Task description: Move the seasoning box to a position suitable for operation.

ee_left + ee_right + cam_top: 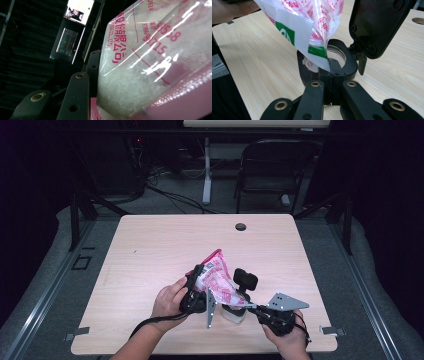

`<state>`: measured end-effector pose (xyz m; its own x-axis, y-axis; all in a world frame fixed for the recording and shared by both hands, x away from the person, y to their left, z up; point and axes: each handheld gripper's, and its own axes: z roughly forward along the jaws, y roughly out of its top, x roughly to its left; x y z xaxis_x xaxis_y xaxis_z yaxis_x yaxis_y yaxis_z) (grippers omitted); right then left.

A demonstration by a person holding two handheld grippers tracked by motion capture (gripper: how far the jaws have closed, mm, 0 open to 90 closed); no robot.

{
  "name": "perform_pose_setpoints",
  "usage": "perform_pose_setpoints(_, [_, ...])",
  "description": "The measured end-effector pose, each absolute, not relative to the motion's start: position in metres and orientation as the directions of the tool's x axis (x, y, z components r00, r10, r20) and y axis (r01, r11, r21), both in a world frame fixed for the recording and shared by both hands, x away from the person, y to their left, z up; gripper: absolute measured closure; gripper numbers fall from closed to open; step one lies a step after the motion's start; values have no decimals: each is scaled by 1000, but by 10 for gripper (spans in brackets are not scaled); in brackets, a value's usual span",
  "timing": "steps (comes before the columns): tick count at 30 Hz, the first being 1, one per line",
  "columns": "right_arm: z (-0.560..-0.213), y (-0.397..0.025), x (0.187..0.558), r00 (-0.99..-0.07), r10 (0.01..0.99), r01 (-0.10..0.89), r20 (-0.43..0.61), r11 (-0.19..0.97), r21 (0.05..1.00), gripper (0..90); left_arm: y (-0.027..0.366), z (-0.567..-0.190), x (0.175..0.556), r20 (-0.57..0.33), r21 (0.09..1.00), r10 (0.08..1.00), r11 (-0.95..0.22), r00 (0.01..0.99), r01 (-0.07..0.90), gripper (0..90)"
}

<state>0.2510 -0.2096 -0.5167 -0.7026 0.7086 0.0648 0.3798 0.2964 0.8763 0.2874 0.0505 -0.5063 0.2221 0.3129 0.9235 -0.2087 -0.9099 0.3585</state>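
Note:
A clear plastic bag printed in pink holds white granules and hangs tilted, its low corner over a small clear jar. My left gripper is shut on the bag's upper part. In the left gripper view the granule-packed bag lies against my left gripper, with one black jaw beside it. My right gripper is shut on the jar's black collar. The bag's corner reaches into the jar's mouth. The black flip lid stands open, seen upright in the high view.
The light wooden table has a round cable hole near its far edge. A folding chair and a desk leg stand beyond it on dark floor. A lit monitor shows in the left gripper view.

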Motion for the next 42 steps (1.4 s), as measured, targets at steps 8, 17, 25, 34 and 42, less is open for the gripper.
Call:
perform_pose_setpoints(8, [-518,-210,252,-701,710,384,66,298,874,900,49,-506,287,923,362,318,-907,215,-217,675])
perform_pose_setpoints(17, [-518,-210,252,-699,712,385,66,297,874,900,48,-506,286,926,361,318,-905,206,-226,674])
perform_pose_setpoints(25, [-520,-210,252,-700,711,390,69,301,870,900,48,-507,284,931,347,306,-910,197,-226,674])
perform_pose_setpoints(34, [-520,-209,252,-700,711,390,67,303,870,900,48,-507,283,936,336,297,-914,190,-229,674])
perform_pose_setpoints(42, [-520,-209,253,-700,711,390,66,303,870,900,48,-506,283,937,332,293,-916,191,-227,675])
